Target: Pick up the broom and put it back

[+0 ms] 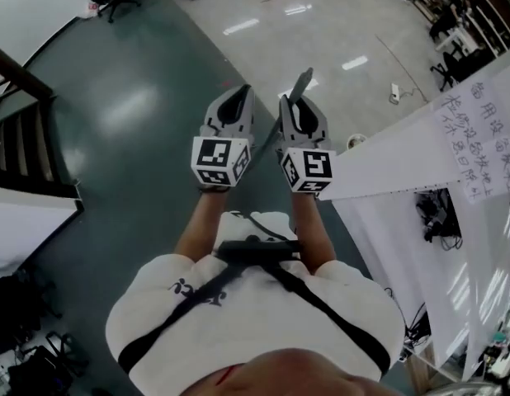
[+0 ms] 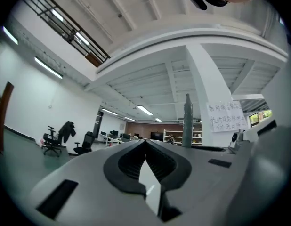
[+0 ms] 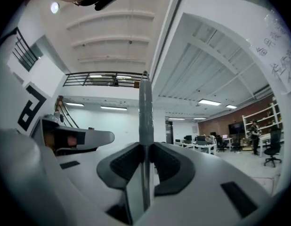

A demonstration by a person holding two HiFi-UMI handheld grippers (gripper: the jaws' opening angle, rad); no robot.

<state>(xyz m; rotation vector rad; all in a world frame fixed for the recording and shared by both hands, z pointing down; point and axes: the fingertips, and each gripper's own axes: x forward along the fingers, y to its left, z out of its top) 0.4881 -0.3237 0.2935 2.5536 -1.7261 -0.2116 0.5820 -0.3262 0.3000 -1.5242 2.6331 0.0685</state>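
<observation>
Over open floor (image 1: 139, 114) beside a pillar (image 1: 403, 163), right tool (image 3: 145, 149) grips broom (image 3: 145, 107); left tool (image 2: 145, 142) clenched.

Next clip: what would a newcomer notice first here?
The right gripper is shut on a thin grey broom handle sticking out past its fingers. Beside it, the left gripper is shut and empty, both above a green floor. A white handwritten sheet hangs at right.

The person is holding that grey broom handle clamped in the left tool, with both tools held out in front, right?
Not quite: the broom handle is clamped in the right tool, not the left tool. The right gripper view shows it between that tool's jaws; the left tool's jaws are shut on nothing. Both tools are held out in front.
</observation>
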